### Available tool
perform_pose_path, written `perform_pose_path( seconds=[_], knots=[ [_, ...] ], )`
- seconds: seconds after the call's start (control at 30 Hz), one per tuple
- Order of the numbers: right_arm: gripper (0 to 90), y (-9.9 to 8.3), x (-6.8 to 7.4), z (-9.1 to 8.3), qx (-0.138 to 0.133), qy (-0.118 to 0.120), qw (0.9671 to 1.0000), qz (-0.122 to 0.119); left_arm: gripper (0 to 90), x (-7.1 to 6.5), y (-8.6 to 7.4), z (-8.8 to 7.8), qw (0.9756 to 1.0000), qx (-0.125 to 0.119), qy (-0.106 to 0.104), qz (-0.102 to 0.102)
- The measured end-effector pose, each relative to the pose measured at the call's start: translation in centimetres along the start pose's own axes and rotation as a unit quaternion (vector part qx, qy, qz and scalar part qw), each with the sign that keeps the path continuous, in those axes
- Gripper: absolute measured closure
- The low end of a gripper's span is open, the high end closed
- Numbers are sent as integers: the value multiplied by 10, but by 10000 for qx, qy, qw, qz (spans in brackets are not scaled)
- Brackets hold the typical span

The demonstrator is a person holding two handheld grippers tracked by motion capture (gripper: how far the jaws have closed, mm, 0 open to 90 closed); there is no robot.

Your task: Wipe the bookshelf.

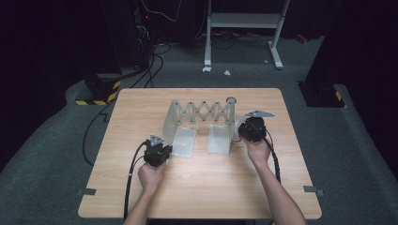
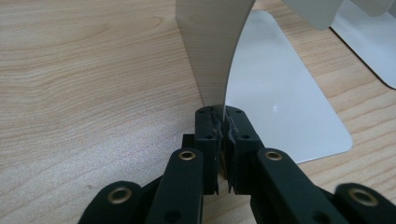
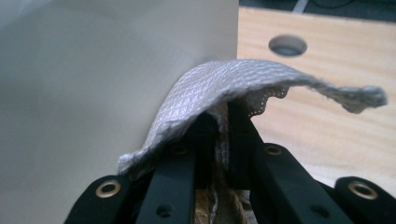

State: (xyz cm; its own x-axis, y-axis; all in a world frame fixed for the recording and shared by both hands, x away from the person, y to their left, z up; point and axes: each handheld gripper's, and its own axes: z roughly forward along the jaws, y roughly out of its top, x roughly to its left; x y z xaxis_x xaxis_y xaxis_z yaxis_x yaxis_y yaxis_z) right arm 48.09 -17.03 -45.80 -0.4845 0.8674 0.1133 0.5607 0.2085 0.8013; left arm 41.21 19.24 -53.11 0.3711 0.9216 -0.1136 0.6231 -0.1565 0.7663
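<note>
The left gripper (image 2: 223,122) has its jaws squeezed tight on the edge of the rack's left panel (image 2: 212,46), holding it in place. The right gripper (image 3: 223,112) has its jaws pinched on a grey cloth (image 3: 243,79), and the cloth is pressed up against the rack's right panel (image 3: 116,93). The stretchy metal rack (image 1: 202,112) stands in the middle of the wooden table (image 1: 141,108). It looks like a wiping job. I can't tell how much is clean.
</note>
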Motion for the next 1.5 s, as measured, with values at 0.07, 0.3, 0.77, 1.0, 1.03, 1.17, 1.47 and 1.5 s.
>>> perform_pose_path(
  seconds=[0.07,0.3,0.77,1.0,1.03,1.17,1.47,1.5],
  knots=[
    [826,-6,-1,5,67,7,10000,52,844,0,0,0,10000,-1,1,1],
    [827,-25,-5,25,393,11,9990,210,844,0,0,0,10000,-1,0,0],
    [826,-9,-5,9,176,60,9998,102,843,0,0,0,10000,-3,-2,6],
    [826,19,0,-18,-239,65,9996,-107,843,0,0,0,10000,4,-1,16],
    [826,23,1,-21,-276,57,9995,-136,843,0,0,0,10000,6,-1,17],
    [827,33,2,-30,-418,61,9989,-188,843,0,0,0,10000,5,-3,17],
    [828,54,0,-36,-587,-9,9981,-208,842,0,0,0,10000,-3,-4,9],
    [828,56,0,-36,-589,-5,9981,-190,843,0,0,0,10000,-3,-4,10]
  ],
)
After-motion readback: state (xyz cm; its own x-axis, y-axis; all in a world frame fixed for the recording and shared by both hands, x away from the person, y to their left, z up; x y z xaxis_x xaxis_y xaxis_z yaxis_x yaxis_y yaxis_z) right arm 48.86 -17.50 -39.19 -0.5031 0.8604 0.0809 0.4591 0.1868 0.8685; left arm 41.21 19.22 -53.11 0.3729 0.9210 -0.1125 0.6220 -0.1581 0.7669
